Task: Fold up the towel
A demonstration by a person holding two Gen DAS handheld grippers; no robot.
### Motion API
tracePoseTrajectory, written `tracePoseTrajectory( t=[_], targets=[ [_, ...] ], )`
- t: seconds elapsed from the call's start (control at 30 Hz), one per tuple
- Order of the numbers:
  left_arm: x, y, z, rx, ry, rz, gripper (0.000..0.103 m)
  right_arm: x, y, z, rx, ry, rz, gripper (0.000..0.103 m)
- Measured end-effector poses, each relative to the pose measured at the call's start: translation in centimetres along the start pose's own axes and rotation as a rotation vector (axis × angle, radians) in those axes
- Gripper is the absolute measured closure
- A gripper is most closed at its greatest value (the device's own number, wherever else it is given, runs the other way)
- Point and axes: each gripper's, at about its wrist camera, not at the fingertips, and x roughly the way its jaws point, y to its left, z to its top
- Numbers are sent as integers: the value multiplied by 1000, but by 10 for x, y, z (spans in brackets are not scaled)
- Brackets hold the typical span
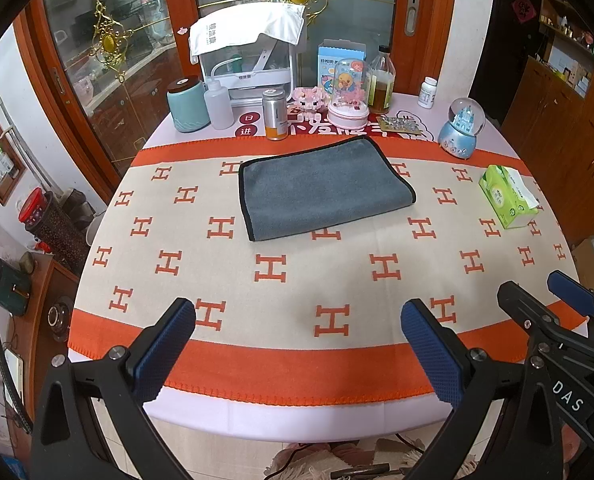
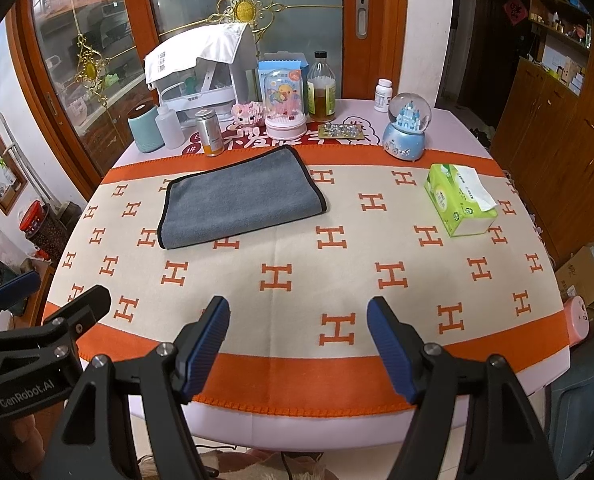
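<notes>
A grey towel (image 1: 321, 186) with a black hem lies folded flat on the far half of the table, on an orange-and-cream cloth with H marks (image 1: 281, 268). It also shows in the right wrist view (image 2: 239, 204). My left gripper (image 1: 297, 320) is open and empty above the table's near edge, well short of the towel. My right gripper (image 2: 299, 316) is open and empty too, near the front edge, to the right of the left one. The right gripper also shows at the right in the left wrist view (image 1: 537, 292).
A green tissue pack (image 2: 459, 200) lies at the right. Along the far edge stand a teal jar (image 1: 187, 104), a white squeeze bottle (image 1: 218, 104), a metal can (image 1: 275, 114), a pink music box (image 1: 347, 94), an oil bottle (image 1: 381, 82) and a blue snow globe (image 1: 461, 128).
</notes>
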Motion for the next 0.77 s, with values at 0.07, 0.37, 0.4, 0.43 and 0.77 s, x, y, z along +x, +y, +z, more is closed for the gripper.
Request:
tracePoseTrajectory(
  t=[0.07,0.37,0.4,0.43,0.77],
  targets=[
    [0,-1,1,0,1,0,1,0,0,0,0,1,0,31],
    [2,3,-6,2,7,2,1,0,0,0,1,1,1,31],
    [2,3,-7,2,8,2,1,0,0,0,1,1,0,31],
    [3,3,-6,3,7,2,1,0,1,-2,1,1,1,31],
    [3,2,-10,5,14,8,1,0,1,-1,2,2,3,31]
  ],
)
